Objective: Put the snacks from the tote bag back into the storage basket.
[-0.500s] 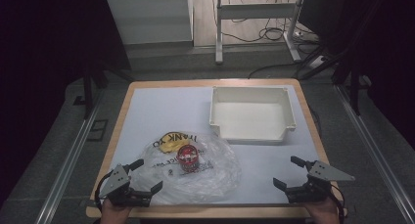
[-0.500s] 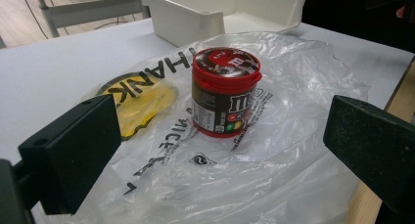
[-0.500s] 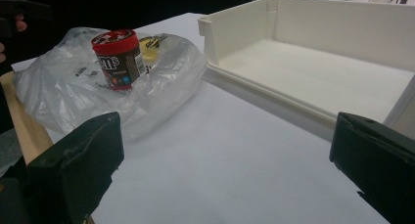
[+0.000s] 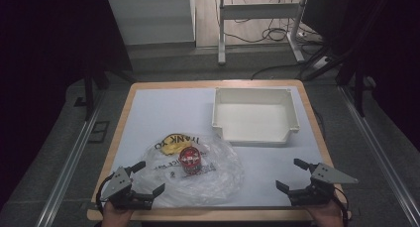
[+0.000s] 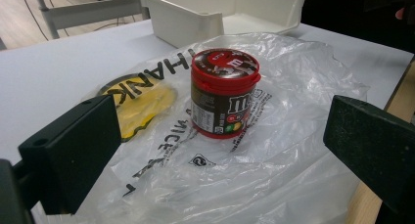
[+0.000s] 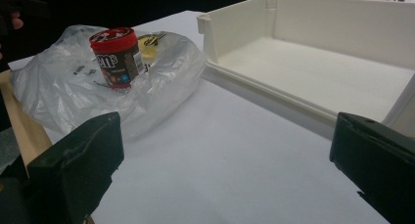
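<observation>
A small brown candy jar with a red lid stands upright on a crumpled clear plastic bag with a yellow print. My left gripper rests at the table's front left edge, open, its jaws wide and pointing at the jar, with nothing between them. At the front right edge my right gripper is open too, jaws spread wide over bare white table.
An empty white plastic tray sits at the back right of the white-topped table. The wooden table rim runs along the front. Dark floor, metal rails and cables surround the table.
</observation>
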Available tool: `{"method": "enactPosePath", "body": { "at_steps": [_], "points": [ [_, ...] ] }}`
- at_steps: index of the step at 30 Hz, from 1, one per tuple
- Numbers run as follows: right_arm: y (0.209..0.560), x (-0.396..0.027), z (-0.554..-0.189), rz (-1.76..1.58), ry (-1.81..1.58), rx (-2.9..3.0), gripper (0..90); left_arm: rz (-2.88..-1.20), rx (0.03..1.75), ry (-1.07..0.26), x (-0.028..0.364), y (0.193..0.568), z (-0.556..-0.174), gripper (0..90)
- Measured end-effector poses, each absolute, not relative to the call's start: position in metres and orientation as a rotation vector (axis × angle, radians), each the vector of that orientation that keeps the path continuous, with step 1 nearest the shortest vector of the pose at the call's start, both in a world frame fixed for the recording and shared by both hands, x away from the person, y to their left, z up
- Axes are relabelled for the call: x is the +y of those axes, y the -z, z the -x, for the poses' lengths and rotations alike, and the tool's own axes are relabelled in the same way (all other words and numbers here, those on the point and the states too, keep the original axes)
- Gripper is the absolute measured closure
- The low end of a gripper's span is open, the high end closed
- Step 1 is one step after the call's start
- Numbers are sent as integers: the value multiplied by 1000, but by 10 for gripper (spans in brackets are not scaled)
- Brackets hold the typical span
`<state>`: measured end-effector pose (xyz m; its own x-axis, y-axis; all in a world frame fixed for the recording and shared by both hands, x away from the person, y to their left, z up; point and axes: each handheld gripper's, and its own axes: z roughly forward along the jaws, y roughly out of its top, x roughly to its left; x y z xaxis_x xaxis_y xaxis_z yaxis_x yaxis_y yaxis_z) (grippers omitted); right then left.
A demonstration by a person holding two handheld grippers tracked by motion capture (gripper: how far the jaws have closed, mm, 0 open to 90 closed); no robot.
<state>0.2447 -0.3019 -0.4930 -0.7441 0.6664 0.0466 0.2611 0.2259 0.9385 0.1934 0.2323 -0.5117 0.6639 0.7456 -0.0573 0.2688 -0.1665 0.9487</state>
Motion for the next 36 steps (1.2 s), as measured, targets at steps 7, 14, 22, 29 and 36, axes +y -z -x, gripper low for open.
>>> {"method": "enactPosePath", "body": {
  "at_steps": [7,14,22,29,36],
  "points": [
    [493,-300,-244,-853,-1520,2141,0,-1732,822,-521,233,511,-193,5],
    [492,-296,-244,-820,-1478,2163,0,-1730,822,-523,233,511,-193,5],
    [486,-290,-245,-814,-1446,2183,0,-1725,827,-526,233,511,-193,5],
    [481,-286,-248,-843,-1471,2190,0,-1722,828,-527,233,512,-193,5],
    [475,-276,-251,-828,-1494,2194,0,-1723,827,-528,233,512,-194,5]
  ]
}}
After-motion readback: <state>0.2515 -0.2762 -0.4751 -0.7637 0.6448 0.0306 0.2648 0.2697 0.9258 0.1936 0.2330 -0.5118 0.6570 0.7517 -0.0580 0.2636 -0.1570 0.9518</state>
